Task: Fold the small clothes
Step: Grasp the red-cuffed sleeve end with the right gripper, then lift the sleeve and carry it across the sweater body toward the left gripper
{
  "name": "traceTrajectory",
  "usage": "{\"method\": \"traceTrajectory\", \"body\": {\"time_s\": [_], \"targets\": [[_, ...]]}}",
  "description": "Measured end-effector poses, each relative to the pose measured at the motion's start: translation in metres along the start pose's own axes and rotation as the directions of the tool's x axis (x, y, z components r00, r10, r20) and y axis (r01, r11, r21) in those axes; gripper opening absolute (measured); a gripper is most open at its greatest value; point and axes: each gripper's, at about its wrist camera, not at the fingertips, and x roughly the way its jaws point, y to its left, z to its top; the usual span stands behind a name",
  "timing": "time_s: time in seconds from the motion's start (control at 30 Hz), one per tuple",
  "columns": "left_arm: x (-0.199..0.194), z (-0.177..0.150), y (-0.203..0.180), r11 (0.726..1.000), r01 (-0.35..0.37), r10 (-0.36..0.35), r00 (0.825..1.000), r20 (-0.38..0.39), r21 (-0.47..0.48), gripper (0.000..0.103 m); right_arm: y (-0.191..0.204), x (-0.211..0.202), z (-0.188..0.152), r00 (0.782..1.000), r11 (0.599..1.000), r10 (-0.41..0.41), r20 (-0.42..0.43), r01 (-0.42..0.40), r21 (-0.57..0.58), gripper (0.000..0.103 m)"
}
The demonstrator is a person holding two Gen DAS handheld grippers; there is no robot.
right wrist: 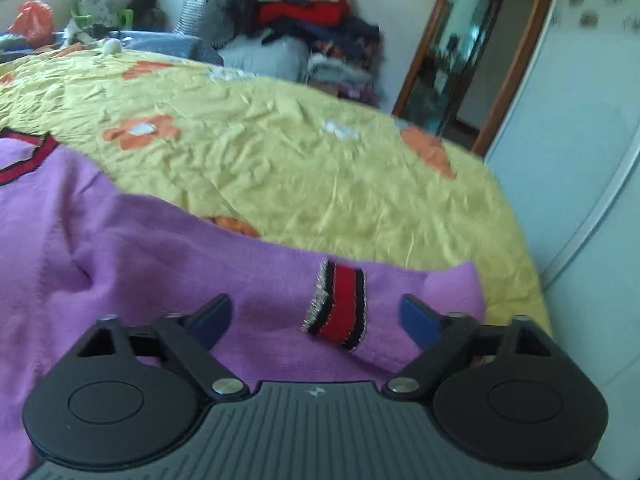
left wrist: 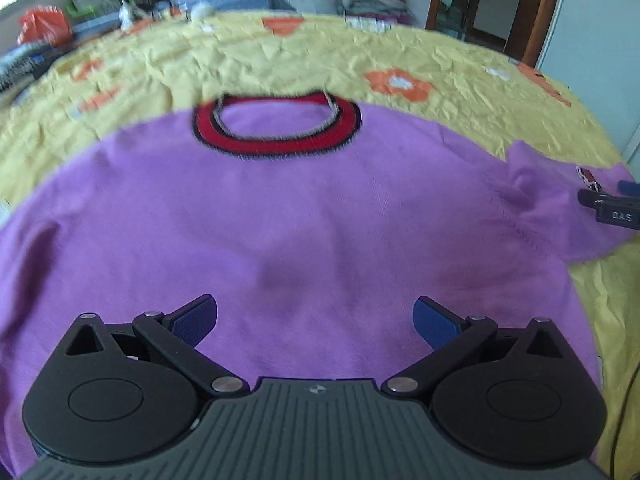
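a wide bed covered by a crinkled yellow bedspread with orange and white flowers [left wrist: 460, 60] fills most of the room in front of me. past its far edge, a tall heap of folded clothes in red, navy and grey [right wrist: 316, 20] is stacked against the wall, next to a wooden-framed doorway [right wrist: 452, 56]. an orange plastic bag [left wrist: 42, 24] sits near the window at the far left.

spread flat on the bedspread is the small fuzzy purple sweater with a red, black-edged collar [left wrist: 300, 208], neck opening turned to the far side of the bed. its body lies smooth; one sleeve runs out toward the right side of the bed and is rumpled near the shoulder. the sleeve's red and black striped cuff [right wrist: 340, 312] lies on the purple fabric, folded back at a slant.

the left gripper [left wrist: 316, 316] hangs over the lower middle of the sweater's body, its blue-padded fingers spread wide with only flat knit between them, gripping nothing.

the right gripper [right wrist: 316, 316] is over the end of that sleeve, jaws apart on either side of the striped cuff. the blue pads [right wrist: 416, 320] are not pressing on the cloth, so it is released. its tip also shows at the right edge of the left wrist view, beside the sleeve.
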Motion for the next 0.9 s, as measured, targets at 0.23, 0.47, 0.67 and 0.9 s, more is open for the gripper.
{"method": "traceTrajectory", "body": {"time_s": [0.23, 0.47, 0.67, 0.9], "targets": [[0.004, -0.002, -0.002, 0.998, -0.052, 0.052, 0.998, -0.021, 0.040, 0.103, -0.037, 0.008, -0.003, 0.999, 0.986, 0.041, -0.020, -0.037, 0.165, 0.027], [0.000, -0.005, 0.014, 0.997, -0.078, 0.078, 0.994, -0.081, 0.004, 0.103, -0.064, -0.004, -0.007, 0.999, 0.972, 0.039, 0.034, -0.046, 0.228, 0.007], [-0.019, -0.011, 0.028, 0.993, -0.122, 0.122, 0.990, -0.070, 0.001, 0.103, -0.107, -0.052, 0.005, 0.987, 0.930, 0.053, 0.149, -0.103, 0.353, 0.006], [-0.038, -0.022, 0.049, 0.991, -0.133, 0.131, 0.990, -0.057, -0.025, 0.103, -0.145, -0.126, 0.041, 0.946, 0.877, 0.080, 0.315, -0.217, 0.429, 0.006]]}}
